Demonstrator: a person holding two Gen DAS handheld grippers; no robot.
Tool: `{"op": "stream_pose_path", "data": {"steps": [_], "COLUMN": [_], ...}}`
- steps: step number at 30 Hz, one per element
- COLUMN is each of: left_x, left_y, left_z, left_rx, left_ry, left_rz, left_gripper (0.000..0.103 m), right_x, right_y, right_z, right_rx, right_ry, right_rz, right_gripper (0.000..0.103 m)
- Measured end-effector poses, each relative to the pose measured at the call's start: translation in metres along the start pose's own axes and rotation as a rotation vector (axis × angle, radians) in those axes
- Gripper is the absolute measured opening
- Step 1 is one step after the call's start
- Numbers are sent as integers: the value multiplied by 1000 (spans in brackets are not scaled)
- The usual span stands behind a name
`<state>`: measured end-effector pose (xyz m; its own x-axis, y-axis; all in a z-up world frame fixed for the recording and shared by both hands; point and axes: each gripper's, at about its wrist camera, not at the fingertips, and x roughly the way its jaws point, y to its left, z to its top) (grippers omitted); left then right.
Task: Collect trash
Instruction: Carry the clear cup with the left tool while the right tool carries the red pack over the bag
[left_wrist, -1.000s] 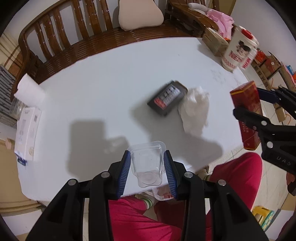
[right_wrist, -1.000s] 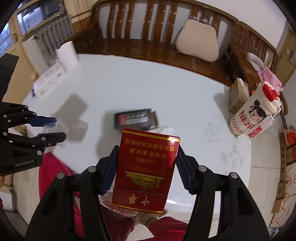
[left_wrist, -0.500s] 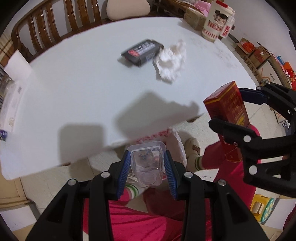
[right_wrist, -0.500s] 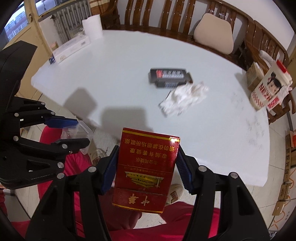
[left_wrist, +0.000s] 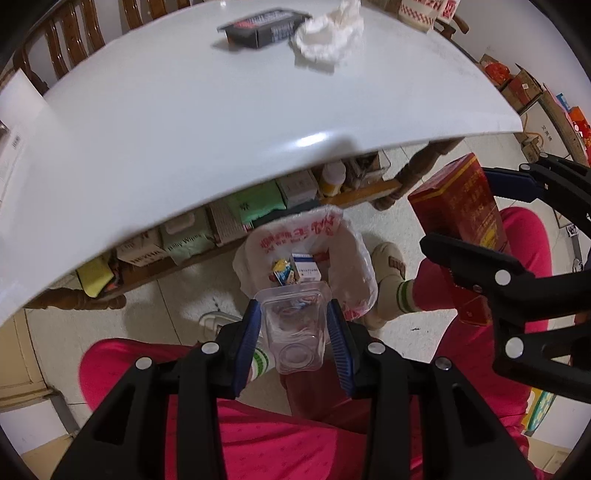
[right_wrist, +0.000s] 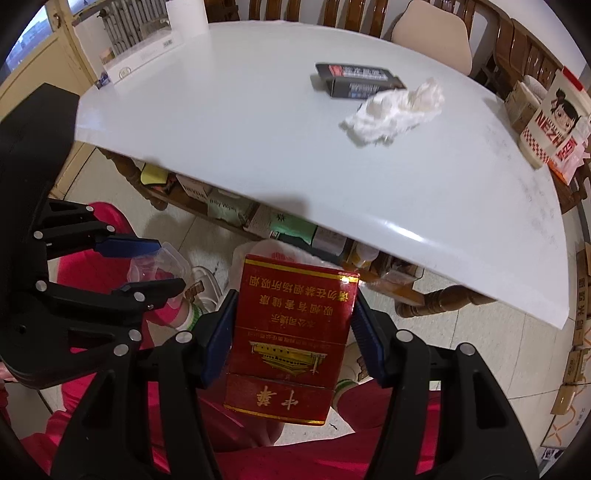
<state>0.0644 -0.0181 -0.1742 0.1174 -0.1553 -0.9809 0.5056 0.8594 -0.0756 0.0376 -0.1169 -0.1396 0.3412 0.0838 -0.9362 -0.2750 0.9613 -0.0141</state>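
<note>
My left gripper (left_wrist: 293, 325) is shut on a clear plastic cup (left_wrist: 293, 328), held just above a white plastic trash bag (left_wrist: 354, 258) that stands open on the floor below the table edge and holds some wrappers. My right gripper (right_wrist: 293, 325) is shut on a red cigarette carton (right_wrist: 291, 332), held beside the bag; the carton shows at the right of the left wrist view (left_wrist: 458, 218). On the white table (right_wrist: 240, 122) lie a black box (right_wrist: 356, 79) and a crumpled white tissue (right_wrist: 395, 109).
A shelf under the table holds boxes and packets (left_wrist: 258, 203). The person's legs in pink trousers (left_wrist: 524, 240) flank the bag. A printed Nezha bucket (right_wrist: 554, 122) stands at the table's right side. A wooden bench (right_wrist: 517, 44) is behind the table.
Both grippers have dropped from table height to below the table edge. The cup now sits over the open trash bag, and the carton has come down beside it.
</note>
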Motion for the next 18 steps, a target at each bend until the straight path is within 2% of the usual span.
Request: {"op": "stream_pose_path", "data": {"steps": [14,18], "left_x": [68,92], "left_y": [2,5], "left_z": [-17,-18], "left_rx": [-20,-37], "left_ry": [63,100], "left_rz": [9,-15], "left_gripper": [37,37], "right_x": [65,83], "right_y": [3,1], "right_z": [-32,-36], "right_rx": [47,65], "right_ry": [56,70], "right_rz": [17,25], "right_gripper": [58,58]}}
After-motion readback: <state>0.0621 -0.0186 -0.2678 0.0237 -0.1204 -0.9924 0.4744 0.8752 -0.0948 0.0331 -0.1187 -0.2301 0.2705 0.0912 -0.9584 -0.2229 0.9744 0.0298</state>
